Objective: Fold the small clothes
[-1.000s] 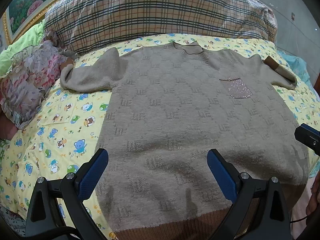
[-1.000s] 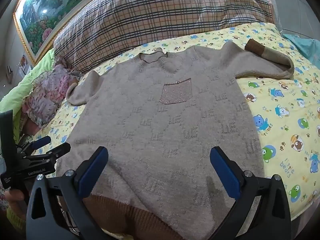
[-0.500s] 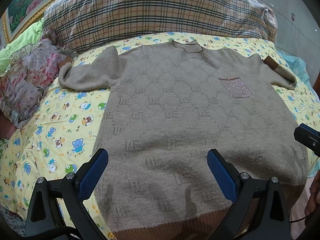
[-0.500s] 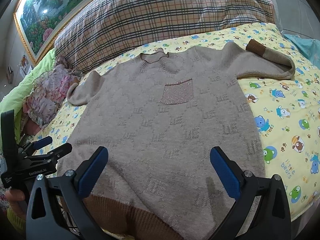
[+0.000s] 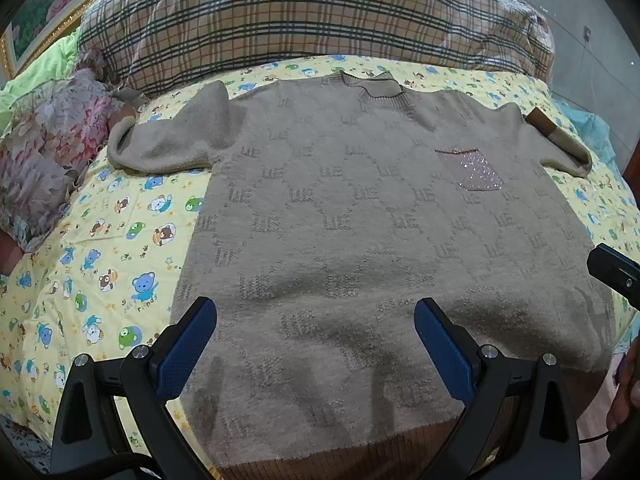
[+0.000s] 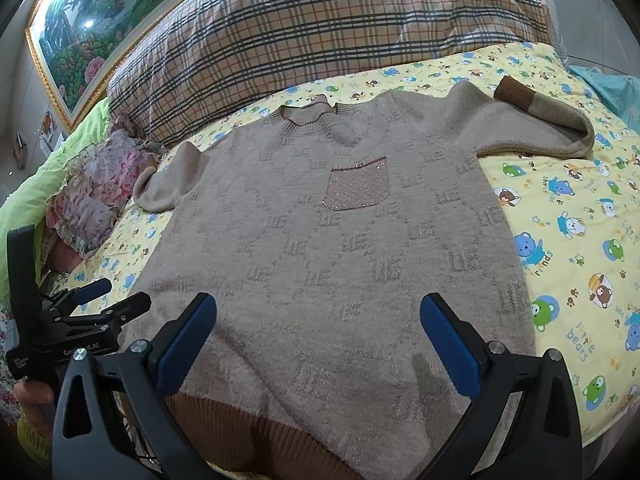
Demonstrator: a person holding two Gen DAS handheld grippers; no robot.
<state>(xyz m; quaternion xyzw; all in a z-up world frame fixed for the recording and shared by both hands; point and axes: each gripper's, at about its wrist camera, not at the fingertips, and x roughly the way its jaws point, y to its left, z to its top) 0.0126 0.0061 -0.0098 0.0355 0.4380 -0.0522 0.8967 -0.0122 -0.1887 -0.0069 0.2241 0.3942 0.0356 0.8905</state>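
Observation:
A beige knit sweater [image 5: 360, 232] lies flat, front up, on the yellow bear-print sheet [image 5: 100, 248]. It has a sparkly chest pocket [image 5: 474, 170], a brown ribbed hem [image 6: 240, 432] near me, and both sleeves folded back at the shoulders. It also shows in the right wrist view [image 6: 340, 260]. My left gripper [image 5: 316, 344] is open and empty above the lower left part of the sweater. My right gripper [image 6: 318, 340] is open and empty above the lower right part. The left gripper also shows in the right wrist view [image 6: 96, 304].
A plaid pillow [image 5: 312, 20] lies across the head of the bed. A floral garment [image 5: 44, 160] is bunched at the left, with green bedding [image 6: 24, 200] beyond it. A framed painting [image 6: 104, 20] hangs behind. The bed's right edge [image 6: 616, 412] drops off.
Both grippers have drawn back a little toward the hem; the sweater looks slightly farther off. Nothing was grasped and the sweater has not moved.

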